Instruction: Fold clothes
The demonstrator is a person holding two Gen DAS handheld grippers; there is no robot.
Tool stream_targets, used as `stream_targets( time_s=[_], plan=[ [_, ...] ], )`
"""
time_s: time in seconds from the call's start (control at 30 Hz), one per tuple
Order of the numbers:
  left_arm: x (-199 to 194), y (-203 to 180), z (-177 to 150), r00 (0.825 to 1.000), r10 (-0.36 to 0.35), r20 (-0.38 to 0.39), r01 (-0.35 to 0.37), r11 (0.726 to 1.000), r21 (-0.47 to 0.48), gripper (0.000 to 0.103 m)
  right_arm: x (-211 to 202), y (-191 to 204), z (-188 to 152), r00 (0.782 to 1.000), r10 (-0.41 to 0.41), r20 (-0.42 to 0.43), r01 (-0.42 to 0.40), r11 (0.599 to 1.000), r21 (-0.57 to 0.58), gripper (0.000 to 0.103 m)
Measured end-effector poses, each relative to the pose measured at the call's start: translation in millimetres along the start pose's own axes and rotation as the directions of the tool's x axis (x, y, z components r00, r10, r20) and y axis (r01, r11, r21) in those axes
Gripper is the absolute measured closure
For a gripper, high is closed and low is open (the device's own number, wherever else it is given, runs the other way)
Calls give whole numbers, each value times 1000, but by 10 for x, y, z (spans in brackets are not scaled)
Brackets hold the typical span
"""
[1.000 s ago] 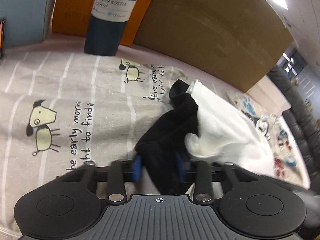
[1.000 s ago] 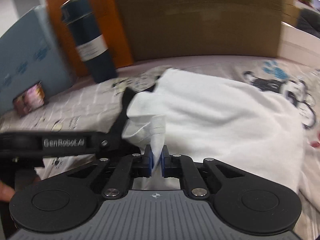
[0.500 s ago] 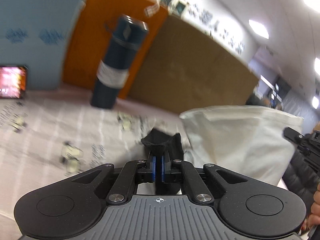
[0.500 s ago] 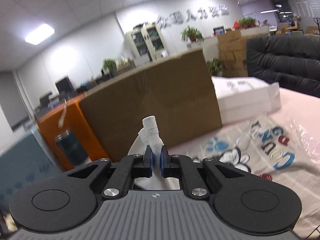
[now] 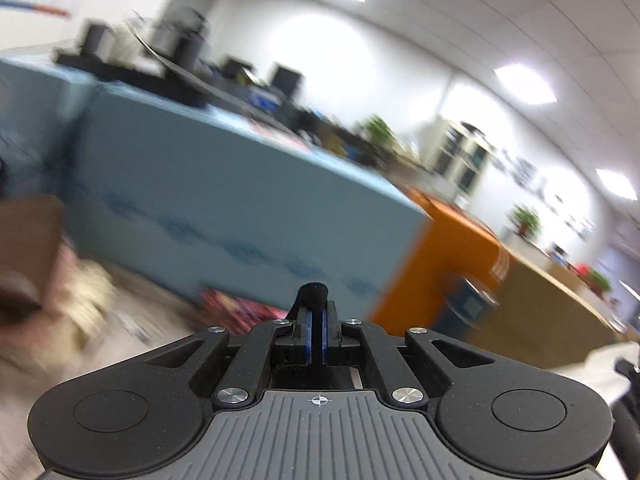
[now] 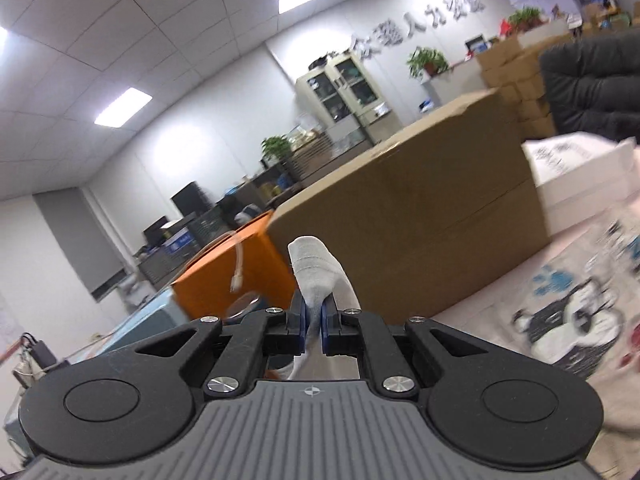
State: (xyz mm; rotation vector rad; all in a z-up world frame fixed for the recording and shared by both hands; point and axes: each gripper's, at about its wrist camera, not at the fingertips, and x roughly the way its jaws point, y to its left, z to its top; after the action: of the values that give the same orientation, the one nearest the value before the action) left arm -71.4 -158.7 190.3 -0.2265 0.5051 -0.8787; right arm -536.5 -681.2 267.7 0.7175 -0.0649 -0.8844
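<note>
With the left gripper (image 5: 316, 322) clenched on black cloth (image 5: 314, 292) and the right gripper (image 6: 313, 322) on white cloth (image 6: 316, 268) (only thin pinches), either could slip free.

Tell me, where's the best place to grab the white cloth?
Probably the hemmed edge of the white cloth garment, coming from below. That stitched fold sticks up stiffly above the shut jaws of the right gripper, so it looks thick enough to hold. The rest hangs beneath, out of sight.
</note>
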Motion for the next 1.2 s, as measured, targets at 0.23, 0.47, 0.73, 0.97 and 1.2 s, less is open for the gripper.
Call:
stream_targets(
  time_s=[0.23,0.47,0.73,0.97,1.2],
  plan=[
    [44,382,490,989,63,135,-62,998,-16,101,319,361,-206,996,84,7,-85,995,56,96],
    [116,530,602,988,37,153,-29,998,-50,101,441,586,-200,995,96,32,-98,993,62,97],
    [-484,940,99,999,46,20,-45,997,-70,101,-279,439,-286,999,49,-8,-49,998,39,96],
    [-769,1317,-658,950,114,-291,-139,988,-68,100,-765,92,-890,963,-174,-204,180,984,11,97],
    [-765,1553,-1145,865,161,-476,-186,982,-6,97,-1016,-441,-1674,850,-366,-378,394,919,-4,97]
  ],
)
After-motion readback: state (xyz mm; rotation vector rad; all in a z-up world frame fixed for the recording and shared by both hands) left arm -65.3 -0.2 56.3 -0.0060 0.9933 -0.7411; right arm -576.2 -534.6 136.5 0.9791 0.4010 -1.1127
